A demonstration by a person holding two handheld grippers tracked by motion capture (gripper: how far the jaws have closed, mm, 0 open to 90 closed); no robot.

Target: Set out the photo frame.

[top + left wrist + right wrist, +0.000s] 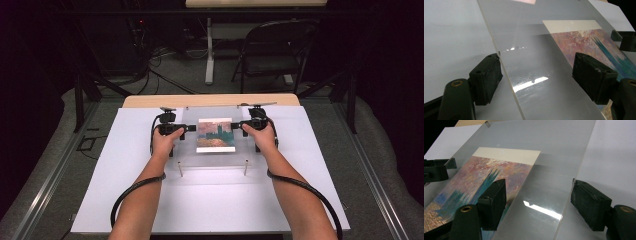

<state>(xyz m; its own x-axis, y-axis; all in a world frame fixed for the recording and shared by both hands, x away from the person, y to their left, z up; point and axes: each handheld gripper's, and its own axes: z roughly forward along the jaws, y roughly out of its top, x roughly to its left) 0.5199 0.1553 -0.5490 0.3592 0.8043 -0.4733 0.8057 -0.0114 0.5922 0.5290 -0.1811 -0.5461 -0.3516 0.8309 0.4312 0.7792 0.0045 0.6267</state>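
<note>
While the clear acrylic sheet (pixel 216 136) covers the painted print (pixel 216 135), the left gripper (pixel 186 128) and right gripper (pixel 239 125) straddle its side edges, jaws spread.

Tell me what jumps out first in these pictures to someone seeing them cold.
The colourful print at the middle of the white board, pink sky over teal shapes, under a clear plastic sheet. Next, the left hand-held gripper and the right hand-held gripper, one at each side edge of the sheet, jaws straddling its edge with gaps visible. Two thin pegs stand at the sheet's near edge.
</note>
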